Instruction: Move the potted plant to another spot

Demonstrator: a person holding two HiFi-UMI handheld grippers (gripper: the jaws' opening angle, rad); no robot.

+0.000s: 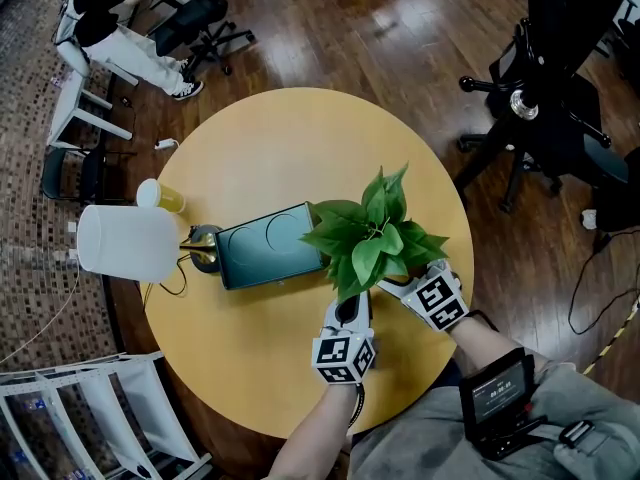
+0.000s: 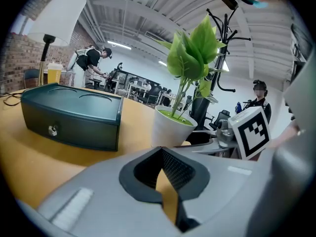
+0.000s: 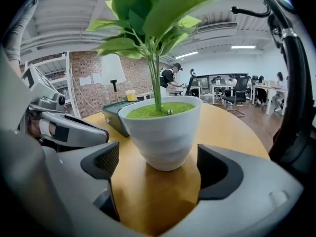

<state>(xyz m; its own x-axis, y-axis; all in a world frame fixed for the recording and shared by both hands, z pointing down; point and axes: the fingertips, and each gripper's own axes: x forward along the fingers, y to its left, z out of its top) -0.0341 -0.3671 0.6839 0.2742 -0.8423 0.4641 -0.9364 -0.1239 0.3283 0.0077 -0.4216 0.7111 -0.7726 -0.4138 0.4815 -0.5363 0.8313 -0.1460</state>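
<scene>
The potted plant [image 1: 370, 233], broad green leaves in a white ribbed pot [image 3: 163, 130], stands on the round yellow table [image 1: 270, 138], right of centre. My right gripper [image 3: 158, 166] is open. The pot sits just ahead of its two pads, which stand clear of the pot's sides. In the head view the leaves hide the pot, and the right gripper [image 1: 402, 286] reaches in under them from the right. My left gripper [image 2: 162, 154] is shut and empty, low over the table just short of the pot [image 2: 170, 127]. In the head view the left gripper [image 1: 350, 310] lies under the front leaves.
A dark green box [image 1: 270, 246] lies just left of the plant. Beyond it are a lamp with a white shade [image 1: 125, 240] and a cup of yellow drink [image 1: 160, 196]. Office chairs [image 1: 540, 118] stand around the table, and a person [image 1: 120, 28] sits far left.
</scene>
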